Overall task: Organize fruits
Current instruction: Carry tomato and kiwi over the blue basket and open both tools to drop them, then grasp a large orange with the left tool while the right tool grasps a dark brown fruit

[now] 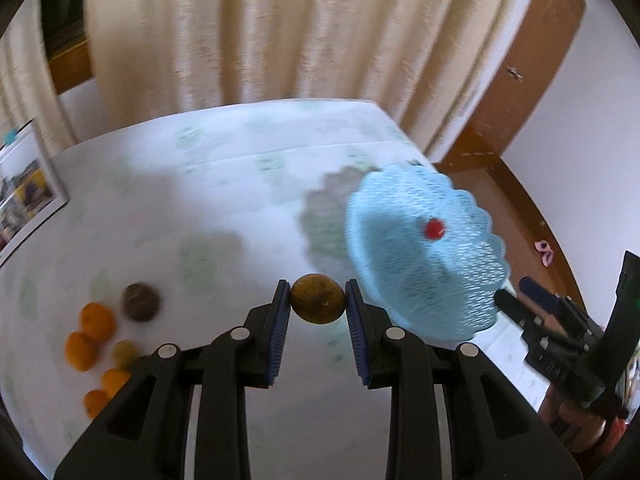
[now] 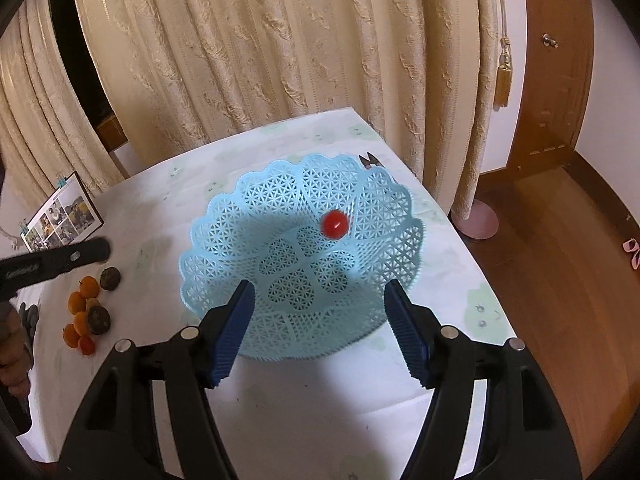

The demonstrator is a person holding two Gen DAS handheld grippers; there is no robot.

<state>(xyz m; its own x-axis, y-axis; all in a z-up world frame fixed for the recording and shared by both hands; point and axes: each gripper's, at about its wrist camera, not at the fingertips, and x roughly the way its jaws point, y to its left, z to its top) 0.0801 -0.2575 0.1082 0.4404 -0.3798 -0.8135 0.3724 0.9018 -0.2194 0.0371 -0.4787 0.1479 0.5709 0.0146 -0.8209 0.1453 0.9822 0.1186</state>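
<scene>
The left gripper (image 1: 318, 305) pinches a round brown-green fruit (image 1: 317, 299) between its blue pads (image 1: 280, 332), held level above the white patterned tablecloth (image 1: 224, 208). The fruit sits at the very tips of the fingers, touching a pad on either side, clear of the cloth below it. Ahead and to the right of this gripper lies the pale blue lattice basket (image 1: 472, 280), its scalloped rim just beside the right finger, with a single red fruit (image 1: 434, 228) resting inside. To the gripper's left, low on the cloth, a cluster of orange fruits (image 1: 96, 320) lies with a dark brown fruit (image 1: 141, 302) and a small yellowish-green one (image 1: 125, 353) close by. A framed sheet of photographs (image 1: 24, 200) lies farther left at the table edge.

The right gripper (image 2: 320, 320) hovers with its jaws spread wide and nothing between them, tilted down over the near rim of the basket (image 2: 224, 216). The red fruit (image 2: 335, 224) lies ahead of its fingers, toward the far right of the basket's floor. Far to this gripper's left, the black body of the other gripper (image 2: 56, 262) reaches in above the pile of remaining fruits (image 2: 86, 312). Cream curtains (image 2: 280, 48) hang behind the table; wooden floor (image 2: 568, 272) shows to the right.
</scene>
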